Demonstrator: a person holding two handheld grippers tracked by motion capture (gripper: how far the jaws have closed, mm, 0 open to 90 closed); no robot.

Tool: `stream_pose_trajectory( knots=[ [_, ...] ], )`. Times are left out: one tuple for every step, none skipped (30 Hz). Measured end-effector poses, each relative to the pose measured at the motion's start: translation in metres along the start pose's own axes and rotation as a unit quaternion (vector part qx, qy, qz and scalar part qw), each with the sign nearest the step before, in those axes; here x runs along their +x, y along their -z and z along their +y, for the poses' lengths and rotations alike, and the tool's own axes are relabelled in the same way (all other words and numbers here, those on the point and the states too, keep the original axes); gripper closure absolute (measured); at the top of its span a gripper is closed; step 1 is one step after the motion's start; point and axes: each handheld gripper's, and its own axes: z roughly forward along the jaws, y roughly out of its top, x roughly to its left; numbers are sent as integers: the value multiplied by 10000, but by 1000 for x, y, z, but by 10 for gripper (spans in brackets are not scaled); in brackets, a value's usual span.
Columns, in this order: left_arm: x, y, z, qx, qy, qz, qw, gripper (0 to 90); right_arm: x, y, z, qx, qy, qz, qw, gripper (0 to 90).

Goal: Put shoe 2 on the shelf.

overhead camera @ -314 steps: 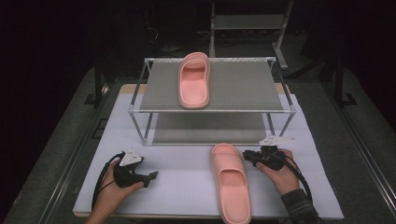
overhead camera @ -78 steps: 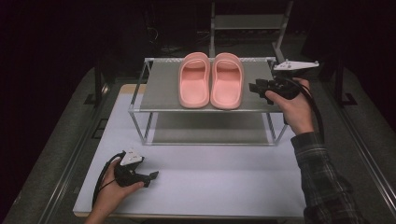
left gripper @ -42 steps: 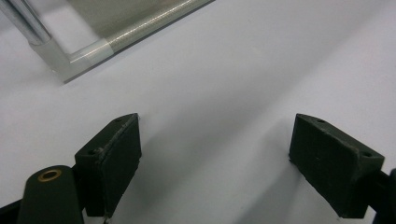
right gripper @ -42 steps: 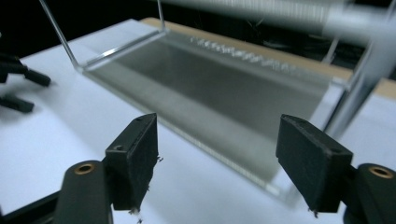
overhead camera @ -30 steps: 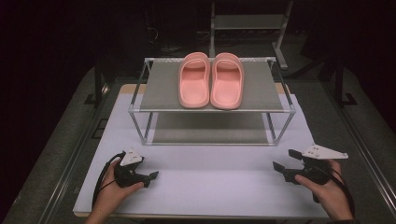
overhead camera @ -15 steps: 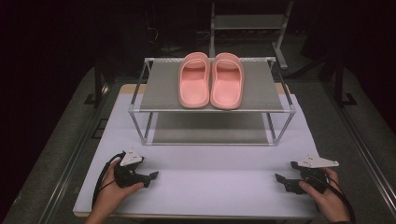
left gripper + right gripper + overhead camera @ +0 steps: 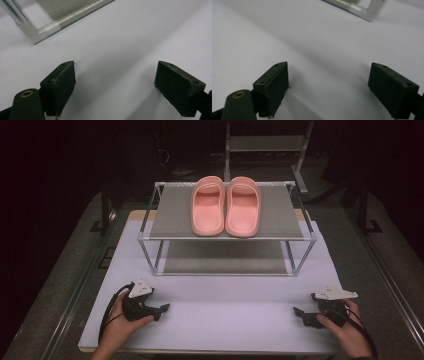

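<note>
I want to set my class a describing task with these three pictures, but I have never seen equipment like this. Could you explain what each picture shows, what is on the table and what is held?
No robot here: a person sits at a white table holding a hand-held tool in each hand, the left gripper and the right gripper. Each has two black jaws.

The wide picture comes from a camera above the person, looking forward and down. The two close-ups come from small cameras riding on each gripper, looking along its jaws at the table.

On the table stands a metal rack with two shelves. A pair of pink slippers, the left slipper and the right slipper, lies side by side on the top shelf.

Nothing is held: both grippers rest low near the table's front edge with their jaws open and nothing between them.
</note>
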Motion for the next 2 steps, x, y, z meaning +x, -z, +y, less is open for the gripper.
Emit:
stream_pose_trajectory(
  knots=[
    [0, 0, 0, 1, 0, 0, 10000, 157, 0, 0, 0, 1, 3, -12, 10000, 158],
    [0, 0, 0, 8, -1, -5, 10000, 157, 0, 0, 0, 6, 4, -42, 10000, 146]
  ],
)
